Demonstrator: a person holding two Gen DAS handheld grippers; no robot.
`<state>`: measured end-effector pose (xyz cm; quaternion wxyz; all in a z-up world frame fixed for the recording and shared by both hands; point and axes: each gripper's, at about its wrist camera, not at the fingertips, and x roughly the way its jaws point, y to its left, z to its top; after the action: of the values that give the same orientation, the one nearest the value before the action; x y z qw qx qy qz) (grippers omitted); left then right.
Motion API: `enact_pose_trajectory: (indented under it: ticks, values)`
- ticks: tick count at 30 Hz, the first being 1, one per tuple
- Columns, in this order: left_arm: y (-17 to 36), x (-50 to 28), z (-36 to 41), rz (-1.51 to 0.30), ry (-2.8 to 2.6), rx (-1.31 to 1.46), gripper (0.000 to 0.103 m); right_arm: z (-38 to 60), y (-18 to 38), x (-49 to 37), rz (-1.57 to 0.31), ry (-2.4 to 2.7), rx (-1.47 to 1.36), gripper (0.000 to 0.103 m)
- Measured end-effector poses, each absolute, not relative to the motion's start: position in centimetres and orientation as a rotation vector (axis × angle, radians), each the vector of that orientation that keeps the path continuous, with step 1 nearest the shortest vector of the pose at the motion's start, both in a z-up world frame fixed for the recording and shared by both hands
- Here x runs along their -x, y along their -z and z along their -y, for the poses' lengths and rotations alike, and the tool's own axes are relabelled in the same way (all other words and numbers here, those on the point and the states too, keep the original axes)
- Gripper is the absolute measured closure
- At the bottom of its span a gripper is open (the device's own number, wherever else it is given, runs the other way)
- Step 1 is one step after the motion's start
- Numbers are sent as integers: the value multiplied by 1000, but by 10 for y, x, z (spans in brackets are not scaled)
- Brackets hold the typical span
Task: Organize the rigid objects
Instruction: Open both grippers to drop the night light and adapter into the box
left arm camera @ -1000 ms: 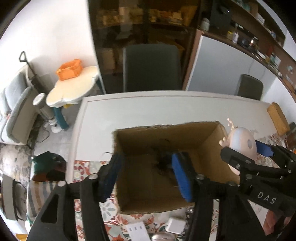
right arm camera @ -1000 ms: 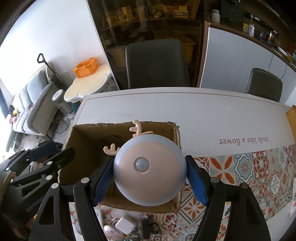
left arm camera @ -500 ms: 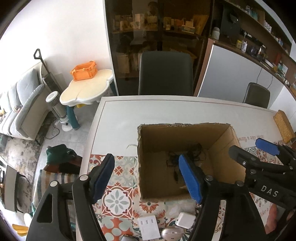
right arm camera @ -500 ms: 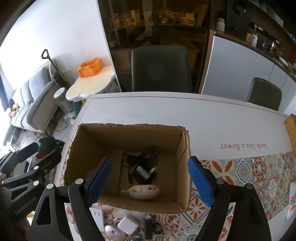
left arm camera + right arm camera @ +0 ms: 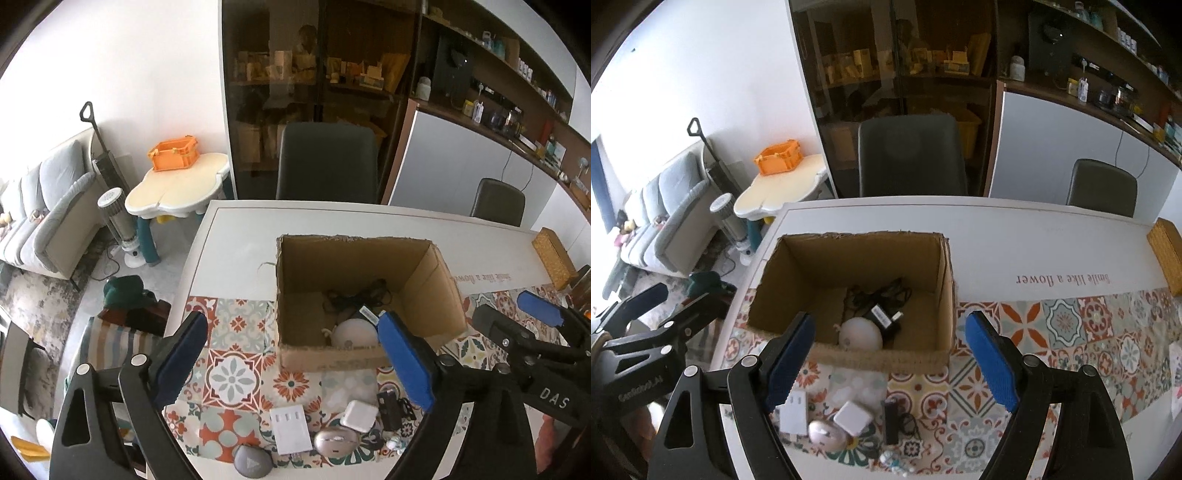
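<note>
An open cardboard box [image 5: 332, 360] [image 5: 879, 360] stands on the patterned tablecloth. Inside it lie a round pinkish night light with antlers [image 5: 351, 332] [image 5: 860, 334] and a black charger with its cable [image 5: 364, 295] [image 5: 882, 317]. My left gripper [image 5: 295, 356] hovers in front of the box, its jaws opening with nothing held. My right gripper [image 5: 891, 358] is open and empty before the box's front wall. On the cloth nearer to me lie a white plug strip [image 5: 290, 428], a white square charger [image 5: 359, 415] [image 5: 852, 419], a silver mouse [image 5: 336, 441] [image 5: 827, 434] and a black clip-like piece [image 5: 393, 404].
A grey round puck [image 5: 253, 459] lies at the table's near edge and a small blue-white figure [image 5: 894, 461] by the mouse. A wicker box [image 5: 554, 258] sits at the table's right edge. A dark chair [image 5: 327, 158] stands behind the far side. The table's left edge [image 5: 192, 273] drops to the floor.
The right gripper let the night light go, and it now lies in the box. The left jaws, which straddled the box's left wall, spread wide. Both grippers drew back and up from the box.
</note>
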<state>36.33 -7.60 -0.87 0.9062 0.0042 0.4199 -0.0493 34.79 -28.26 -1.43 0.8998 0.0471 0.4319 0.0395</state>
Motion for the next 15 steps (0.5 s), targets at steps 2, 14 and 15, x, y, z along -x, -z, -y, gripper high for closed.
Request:
enact_pose_trajectory:
  ticks: [2, 14, 15]
  values:
    - [10, -354, 75, -866, 100, -5, 7, 283, 14, -338, -886, -83, -94, 19]
    - [27, -304, 76, -873, 70, -8, 5, 277, 28, -293, -886, -107, -30, 20]
    - [29, -300, 76, -871, 65, -7, 5, 277, 31, -290, -892, -108, -30, 20]
